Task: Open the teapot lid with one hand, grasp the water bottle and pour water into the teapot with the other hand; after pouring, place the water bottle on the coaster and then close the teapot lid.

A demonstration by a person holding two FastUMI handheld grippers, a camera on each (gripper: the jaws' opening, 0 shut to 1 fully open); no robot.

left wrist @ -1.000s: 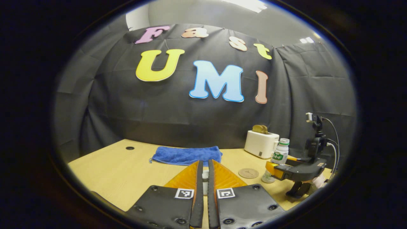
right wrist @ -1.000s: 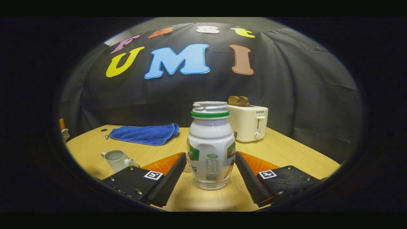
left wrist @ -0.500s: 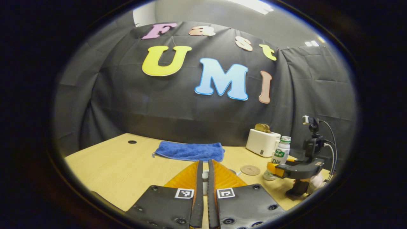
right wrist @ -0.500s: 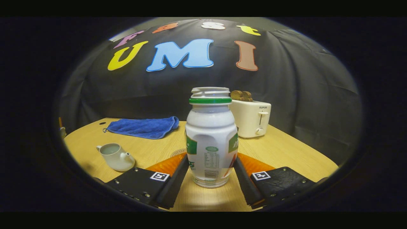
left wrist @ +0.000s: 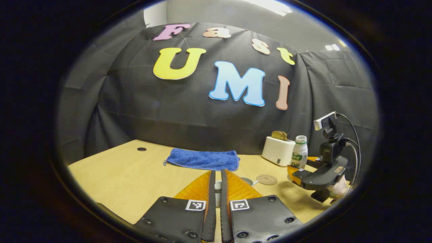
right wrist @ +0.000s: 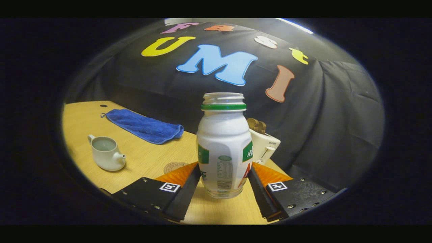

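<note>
The water bottle (right wrist: 223,145), white with a green ring under its uncapped mouth, stands upright between the fingers of the right hand-held gripper (right wrist: 224,175), which pinch it low on both sides; its base looks raised just clear of the worktop (right wrist: 148,158). In the left gripper view the same bottle (left wrist: 299,152) shows at the far right, held in that gripper (left wrist: 297,173). To the left in the right gripper view sits the teapot (right wrist: 105,157), lid off and mouth open, spout pointing right, well apart from the bottle. The round coaster (right wrist: 173,166) lies bare on the worktop between teapot and bottle, just behind the gripper's left finger. The left hand-held gripper (left wrist: 216,189) has its fingers pressed nearly together on a small white piece, seemingly the teapot lid (left wrist: 218,185), though little of it shows. Farther back lie a blue towel (right wrist: 143,124) and, behind the bottle, a white toaster (right wrist: 265,146) with bread in its slots.
</note>
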